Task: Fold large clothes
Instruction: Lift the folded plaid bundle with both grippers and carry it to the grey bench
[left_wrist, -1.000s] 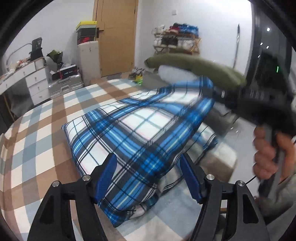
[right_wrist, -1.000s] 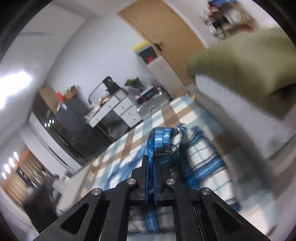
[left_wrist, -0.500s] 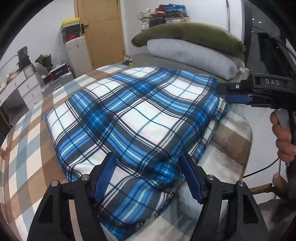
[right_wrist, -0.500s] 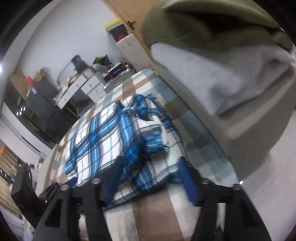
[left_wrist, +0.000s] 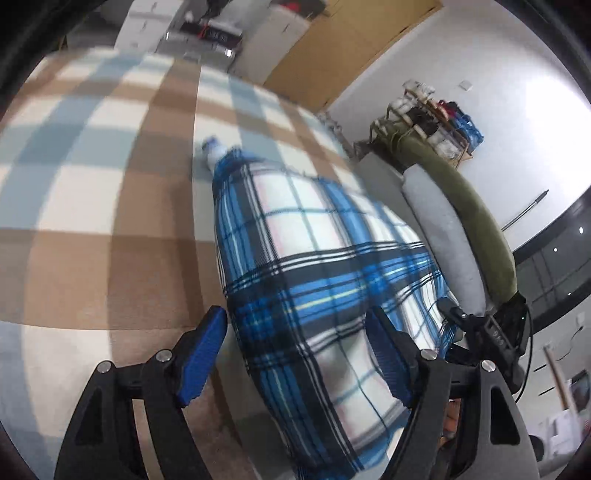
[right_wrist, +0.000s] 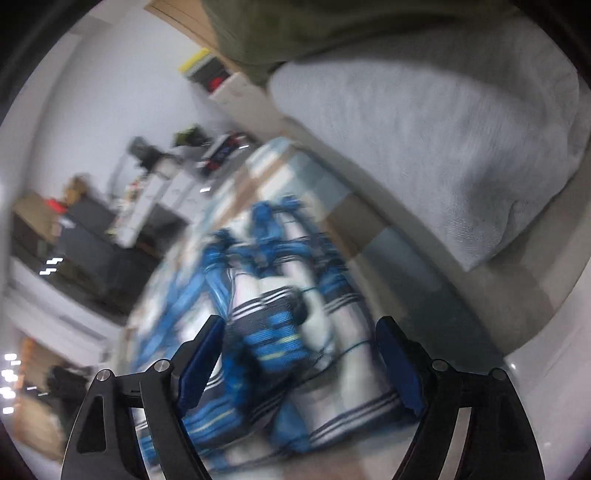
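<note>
The left tongs (left_wrist: 295, 350) are spread wide and opening more. The blue plaid cloth (left_wrist: 317, 280) lies folded on the checked bed cover (left_wrist: 92, 206). It sits right in front of the left tongs and shows in the gap between their blue pads (left_wrist: 201, 350), but the pads do not press on it.

The right tongs (right_wrist: 299, 358) are spread wide too and opening more. A bunched end of the cloth (right_wrist: 273, 339) shows between them, blurry, and nothing pinches it.

Past the cloth, on the far side from the left tongs, a gray pillow (left_wrist: 439, 236) lies with a green pillow (left_wrist: 476, 221) beside it.
</note>
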